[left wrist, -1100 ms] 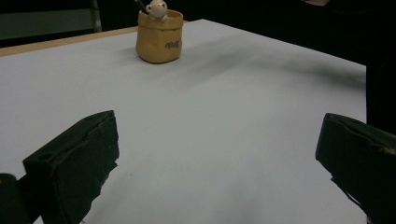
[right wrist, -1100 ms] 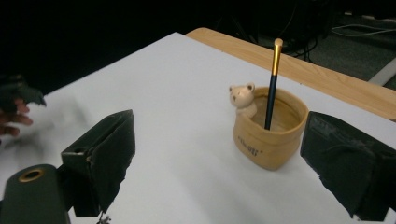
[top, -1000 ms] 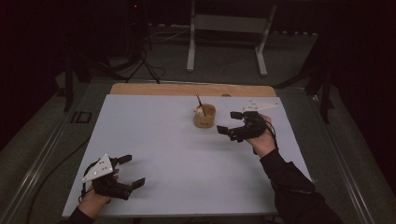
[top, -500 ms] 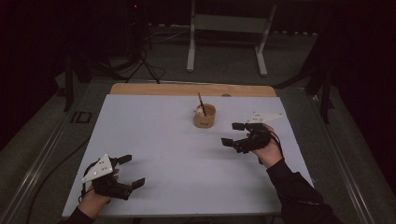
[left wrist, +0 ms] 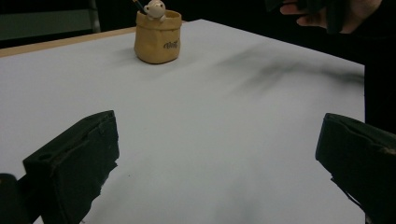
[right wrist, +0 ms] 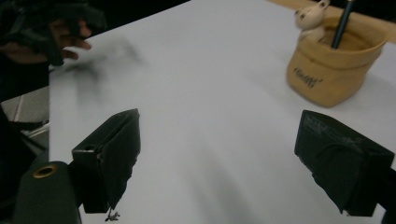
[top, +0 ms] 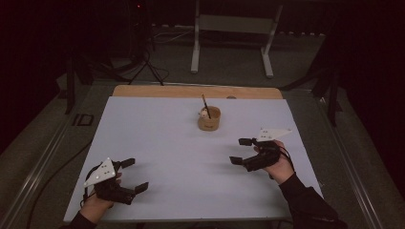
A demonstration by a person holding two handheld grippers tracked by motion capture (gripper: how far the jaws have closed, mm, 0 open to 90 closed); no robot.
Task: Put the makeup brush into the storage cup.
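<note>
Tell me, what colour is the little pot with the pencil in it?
Tan, the small sack-shaped pot, clearest in the right gripper view.

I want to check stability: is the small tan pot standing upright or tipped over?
Upright: the tan pot rests on its base, with its pencil rising from the open top.

Matt tan ceramic-looking pot (top: pixel 209 120); smooth white tabletop (top: pixel 157 138); wooden edge (top: pixel 143 90).

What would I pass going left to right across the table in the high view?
Left gripper, open over the white sheet → tan pot with a pencil standing in it, set farther back → right gripper, open and empty, near the sheet's right edge.
</note>
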